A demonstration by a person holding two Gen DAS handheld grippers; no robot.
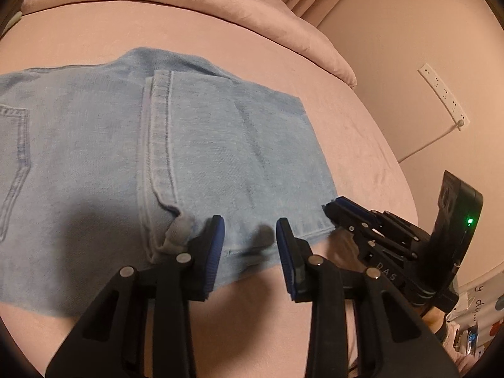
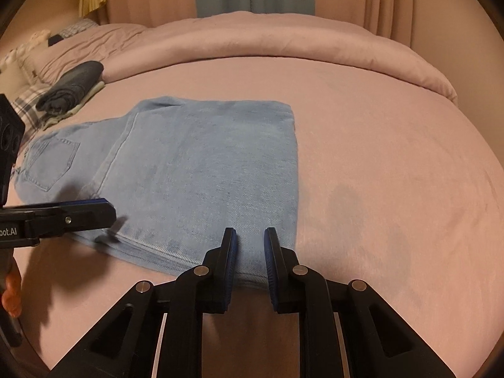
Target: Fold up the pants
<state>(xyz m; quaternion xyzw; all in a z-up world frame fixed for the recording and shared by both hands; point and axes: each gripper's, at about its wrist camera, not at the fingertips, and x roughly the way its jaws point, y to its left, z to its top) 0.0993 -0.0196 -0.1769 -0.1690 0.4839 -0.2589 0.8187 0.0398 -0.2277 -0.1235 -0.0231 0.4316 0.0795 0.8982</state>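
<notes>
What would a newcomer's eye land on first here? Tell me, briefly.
First, the light blue jeans, folded and lying flat mid-bed on the pink bedspread. Next, the two black grippers at their near edge: the left gripper and the right gripper, both open.

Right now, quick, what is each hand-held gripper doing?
Left hand-held gripper: open, holding nothing, over the near edge of the jeans.
Right hand-held gripper: open, holding nothing, at the jeans' near corner.
</notes>
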